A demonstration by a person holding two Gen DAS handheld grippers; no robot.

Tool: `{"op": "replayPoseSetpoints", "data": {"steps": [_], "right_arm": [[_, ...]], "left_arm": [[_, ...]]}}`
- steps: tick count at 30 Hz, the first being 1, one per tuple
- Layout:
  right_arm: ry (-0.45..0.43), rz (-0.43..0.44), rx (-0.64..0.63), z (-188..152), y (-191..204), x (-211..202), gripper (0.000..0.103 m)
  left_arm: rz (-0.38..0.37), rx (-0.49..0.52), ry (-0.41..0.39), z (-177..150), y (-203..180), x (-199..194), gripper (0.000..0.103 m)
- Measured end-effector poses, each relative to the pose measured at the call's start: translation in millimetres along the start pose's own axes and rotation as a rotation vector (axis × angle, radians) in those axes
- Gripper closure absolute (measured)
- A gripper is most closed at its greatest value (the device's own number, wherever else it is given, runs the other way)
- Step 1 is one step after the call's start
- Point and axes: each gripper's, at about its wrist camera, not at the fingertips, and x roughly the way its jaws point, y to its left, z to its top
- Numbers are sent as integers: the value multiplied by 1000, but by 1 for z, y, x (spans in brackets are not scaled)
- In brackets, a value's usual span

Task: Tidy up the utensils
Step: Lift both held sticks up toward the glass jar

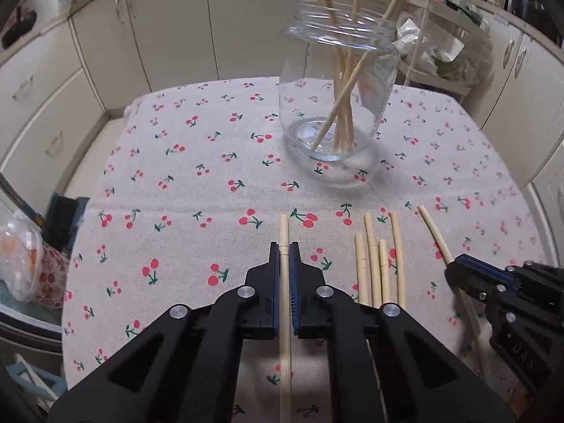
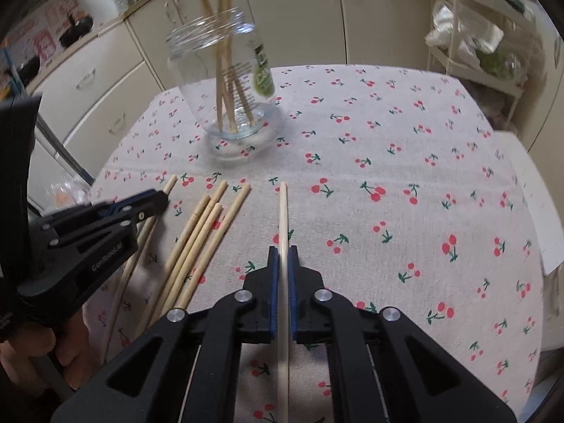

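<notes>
Two grippers, left gripper (image 1: 284, 246) and right gripper (image 2: 283, 250), are each clenching a chopstick (image 1: 283, 232) (image 2: 283, 208) lengthwise, tips pointing toward the jar (image 1: 335, 105).

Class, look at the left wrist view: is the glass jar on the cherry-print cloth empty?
No: the glass jar holds several wooden chopsticks standing inside it, their ends leaning out above its rim.

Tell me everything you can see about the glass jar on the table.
The jar is clear glass, wide-bodied, with a threaded open mouth and no lid. A partly torn label clings to one side. It stands upright on the cherry-print cloth, beyond the loose chopsticks. Several pale wooden chopsticks lean inside, their tops sticking out above the rim. Neither tool touches it.
</notes>
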Motion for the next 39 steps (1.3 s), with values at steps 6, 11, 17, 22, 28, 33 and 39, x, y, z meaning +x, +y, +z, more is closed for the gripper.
{"op": "replayPoseSetpoints", "data": {"steps": [6,11,17,22,28,33,39], "right_arm": [[5,52,61,-1,-9,-1,97],[5,41,52,-1,-5,-1,97],[2,-12,-20,-2,5,-1,97],[-10,-67,-90,-5,16,-2,97],[-5,103,108,-2,-13,-2,97],[-119,257,214,2,-23,-24,97],[-235,320,268,5,-29,-44,97]], "left_arm": [[-91,-81,-21,-4,19,-13,98],[-94,-73,8,-4,24,-10,98],[-51,-40,41,-4,19,-1,97],[10,24,28,-1,6,2,96],[-39,7,-32,3,9,-18,98],[-154,-62,-228,15,17,-66,98],[-182,-107,-439,39,15,-113,98]]}}
